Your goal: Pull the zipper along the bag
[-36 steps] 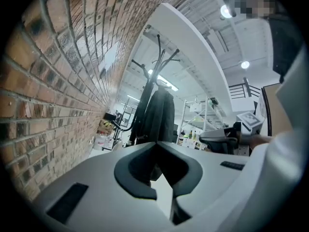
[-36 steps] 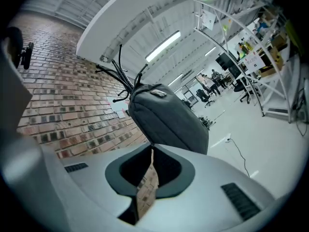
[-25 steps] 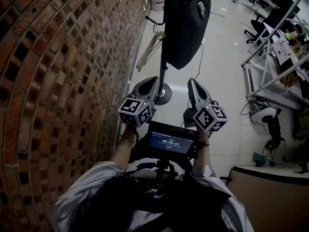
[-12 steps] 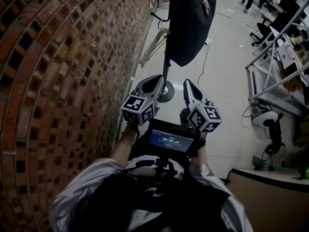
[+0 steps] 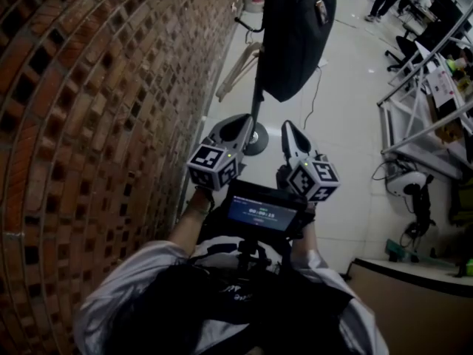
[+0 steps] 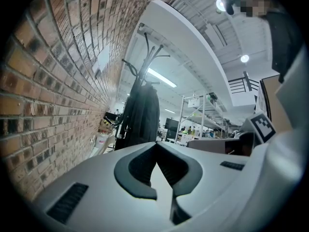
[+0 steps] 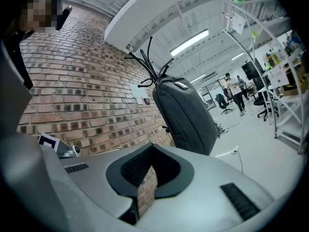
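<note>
Hanging from a coat stand (image 5: pixel 255 106) close to the brick wall (image 5: pixel 96 124), the dark bag (image 5: pixel 295 35) is clear of the pale floor (image 5: pixel 347 117), and its bulk swells out to the right of the pole. A small light fitting shows near its top, but I can't pick out the zipper itself from any angle.

The person stands a little way back from it with a claw in each hand. Both claws are held level and side by side, pointing toward the stand. The left gripper (image 5: pixel 238 120) is nearer the wall and the right gripper (image 5: pixel 287 126) is just beside it. Both are well apart from the bag and touch nothing. A small lit screen (image 5: pixel 262 214) sits just behind them at the person's chest.

Looking along the left claw, its jaws are pressed together at the tips. Only the V-shaped hollow behind the tips is open, and nothing is in it. The bag hangs beyond, straight ahead.

The right claw is the same, with its tips meeting and nothing gripped. From there the bag rises above and slightly right of the jaws, with brick to the left.

Off to the right are metal shelving (image 5: pixel 421 102) and, far down the room, a couple of people (image 7: pixel 234 93) near office chairs.
</note>
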{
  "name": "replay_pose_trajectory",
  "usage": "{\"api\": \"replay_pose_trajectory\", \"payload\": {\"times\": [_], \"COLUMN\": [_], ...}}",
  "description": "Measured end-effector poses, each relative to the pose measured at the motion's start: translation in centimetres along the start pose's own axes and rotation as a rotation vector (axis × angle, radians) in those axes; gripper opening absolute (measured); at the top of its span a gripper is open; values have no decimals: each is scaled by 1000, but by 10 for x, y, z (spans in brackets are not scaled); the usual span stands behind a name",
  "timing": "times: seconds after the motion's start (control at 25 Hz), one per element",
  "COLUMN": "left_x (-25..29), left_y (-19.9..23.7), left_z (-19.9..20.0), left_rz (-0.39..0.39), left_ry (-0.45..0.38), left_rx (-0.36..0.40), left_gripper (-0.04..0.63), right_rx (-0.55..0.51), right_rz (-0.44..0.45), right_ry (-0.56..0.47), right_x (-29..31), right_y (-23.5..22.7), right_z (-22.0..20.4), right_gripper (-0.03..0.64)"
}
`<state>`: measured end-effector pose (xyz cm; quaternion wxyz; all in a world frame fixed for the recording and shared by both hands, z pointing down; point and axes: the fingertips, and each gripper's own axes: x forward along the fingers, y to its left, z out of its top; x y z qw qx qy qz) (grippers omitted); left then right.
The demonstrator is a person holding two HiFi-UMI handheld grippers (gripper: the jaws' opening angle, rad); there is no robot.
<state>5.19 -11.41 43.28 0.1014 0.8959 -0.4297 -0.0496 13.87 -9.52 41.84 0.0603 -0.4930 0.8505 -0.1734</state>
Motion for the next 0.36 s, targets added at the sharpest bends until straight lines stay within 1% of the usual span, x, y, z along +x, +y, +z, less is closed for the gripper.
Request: {"api": "replay_pose_trajectory", "payload": {"times": [0.16, 0.36], "left_x": [1, 2], "left_y": [3, -1], "left_z": [-1, 1], "left_rz": [-1, -6], "left_ry": [5, 4], "left_rx": [2, 7], "left_gripper": [2, 2], "right_rx": [-9, -8], "right_rz": [9, -5], "right_ry": [-35, -44], "right_x": [6, 5], "right_y": [-12, -10], "right_z": [-7, 1], "right_gripper": [-11, -11]}}
